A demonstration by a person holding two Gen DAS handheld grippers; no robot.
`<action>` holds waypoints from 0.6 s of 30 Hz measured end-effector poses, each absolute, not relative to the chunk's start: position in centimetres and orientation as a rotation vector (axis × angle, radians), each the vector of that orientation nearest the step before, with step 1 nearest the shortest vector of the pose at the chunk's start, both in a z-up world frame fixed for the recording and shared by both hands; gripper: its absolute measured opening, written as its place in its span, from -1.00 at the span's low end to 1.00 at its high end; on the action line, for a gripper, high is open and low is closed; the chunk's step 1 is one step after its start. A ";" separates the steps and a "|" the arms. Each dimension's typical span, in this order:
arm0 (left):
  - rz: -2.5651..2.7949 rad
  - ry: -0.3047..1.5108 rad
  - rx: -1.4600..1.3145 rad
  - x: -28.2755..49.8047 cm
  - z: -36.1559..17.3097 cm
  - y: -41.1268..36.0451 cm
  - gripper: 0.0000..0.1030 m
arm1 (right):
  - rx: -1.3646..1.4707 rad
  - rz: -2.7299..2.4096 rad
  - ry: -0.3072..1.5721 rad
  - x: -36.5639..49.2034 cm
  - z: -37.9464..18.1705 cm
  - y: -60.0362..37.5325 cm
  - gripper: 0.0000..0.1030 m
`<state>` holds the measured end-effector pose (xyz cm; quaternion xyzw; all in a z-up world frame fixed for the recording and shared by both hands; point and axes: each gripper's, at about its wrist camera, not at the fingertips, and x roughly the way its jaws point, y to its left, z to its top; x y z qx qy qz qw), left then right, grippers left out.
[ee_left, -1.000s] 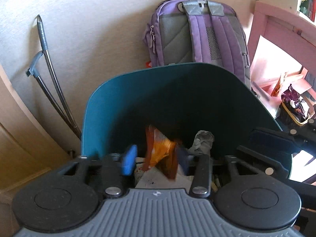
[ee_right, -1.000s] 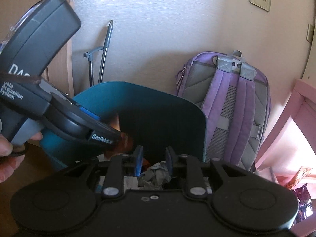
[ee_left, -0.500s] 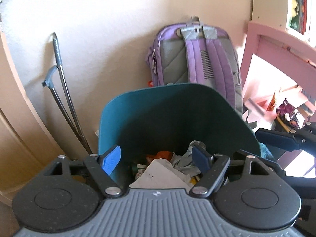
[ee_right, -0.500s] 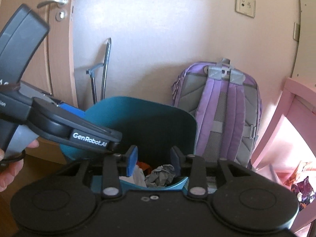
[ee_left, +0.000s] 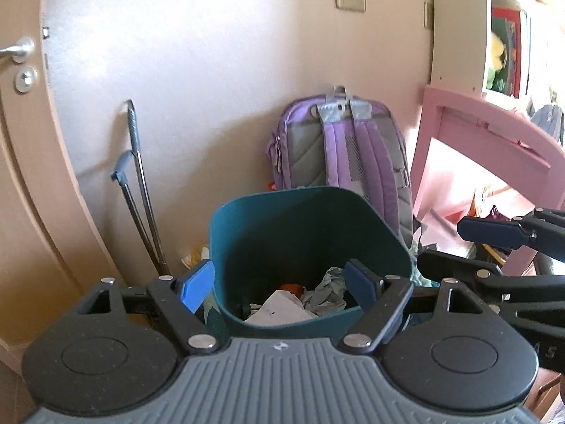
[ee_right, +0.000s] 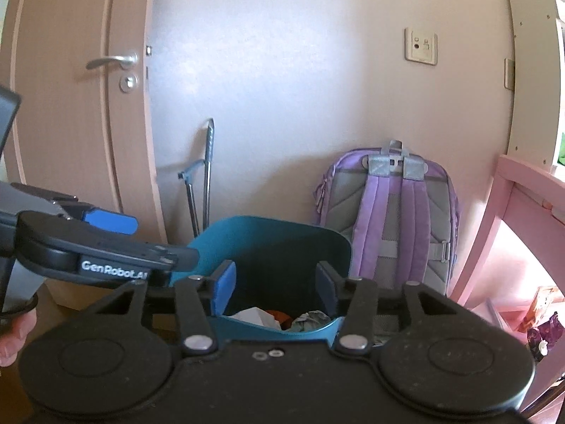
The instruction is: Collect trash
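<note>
One teal bin (ee_left: pixel 307 233) sits by the wall with trash (ee_left: pixel 300 300) inside: white paper, gray wad, a half-hidden orange bit. Two tongs, left (ee_left: pixel 279 284) and right (ee_right: pixel 275 284), both wide, holding nothing.

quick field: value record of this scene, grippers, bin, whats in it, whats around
left gripper: open, holding nothing
right gripper: open, holding nothing
bin: teal, upright on the floor, ahead of both grippers
bin contents: white paper, grey crumpled wad, orange scrap
backpack: purple, leaning on the wall behind the bin
left of bin: metal poles against the wall, door
right of bin: pink furniture
</note>
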<state>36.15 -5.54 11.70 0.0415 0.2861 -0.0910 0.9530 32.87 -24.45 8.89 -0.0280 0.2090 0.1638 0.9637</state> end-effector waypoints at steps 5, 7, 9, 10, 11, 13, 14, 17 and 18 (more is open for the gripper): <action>-0.170 0.541 0.072 33.0 12.5 -5.0 0.58 | -0.041 0.354 0.401 30.6 9.9 -24.8 0.03; -0.170 0.525 0.060 31.9 12.8 -4.7 0.59 | -0.037 0.362 0.394 29.7 10.2 -24.9 0.05; -0.167 0.512 0.041 30.7 13.0 -4.4 0.65 | -0.034 0.372 0.387 28.9 10.5 -24.9 0.07; -0.165 0.504 0.034 30.1 13.1 -4.2 0.75 | -0.034 0.376 0.384 28.4 10.6 -24.8 0.07; -0.164 0.493 0.026 29.6 13.1 -4.1 0.81 | -0.033 0.380 0.380 28.0 10.7 -24.8 0.08; -0.161 0.468 0.011 28.3 13.2 -3.7 0.97 | -0.033 0.389 0.378 27.2 10.9 -24.6 0.09; -0.153 0.457 0.007 27.8 13.3 -3.7 0.97 | -0.033 0.394 0.379 26.8 10.9 -24.5 0.09; -0.142 0.454 0.005 26.3 13.3 -3.4 0.97 | -0.036 0.409 0.383 25.7 10.9 -24.1 0.10; -0.135 0.455 0.006 25.8 13.3 -3.4 0.97 | -0.039 0.412 0.384 25.4 10.9 -23.9 0.10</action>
